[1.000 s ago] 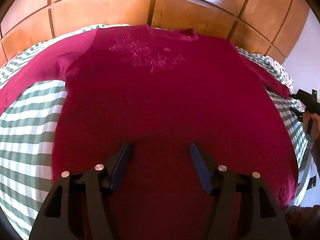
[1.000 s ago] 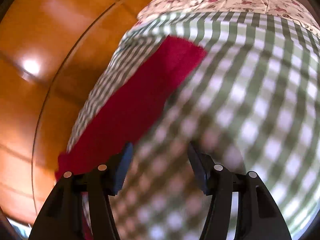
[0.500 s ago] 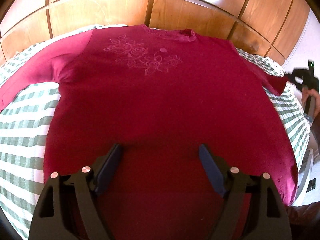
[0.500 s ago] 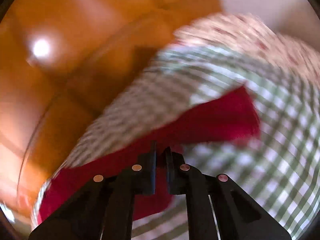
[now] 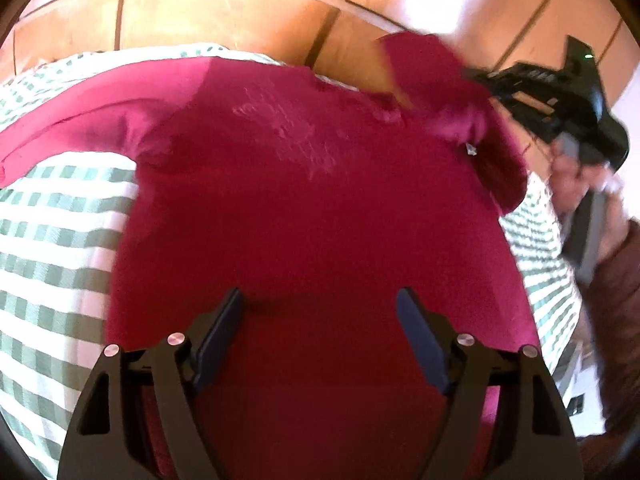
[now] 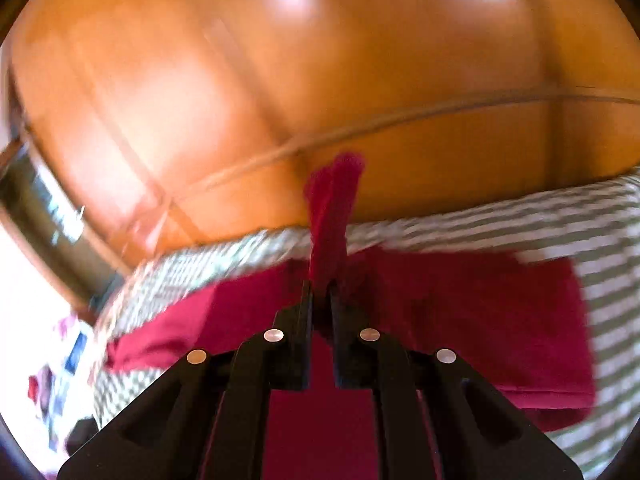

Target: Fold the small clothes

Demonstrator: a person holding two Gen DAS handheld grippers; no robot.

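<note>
Crimson knit top (image 5: 320,208) with raised floral embroidery is lying flat on the green-checked bedspread (image 5: 52,248) before the glossy wooden headboard (image 5: 224,12); right gripper (image 6: 319,292) is clenching its soft sleeve (image 6: 332,208) upright, while left gripper (image 5: 320,312) is hovering spread above the hem.

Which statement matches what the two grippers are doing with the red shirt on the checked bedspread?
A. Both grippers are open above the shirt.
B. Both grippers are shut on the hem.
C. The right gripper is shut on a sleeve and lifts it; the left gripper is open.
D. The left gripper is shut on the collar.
C: the right gripper pinches the raised sleeve of the red shirt, while the left gripper is open over its lower part.
</note>
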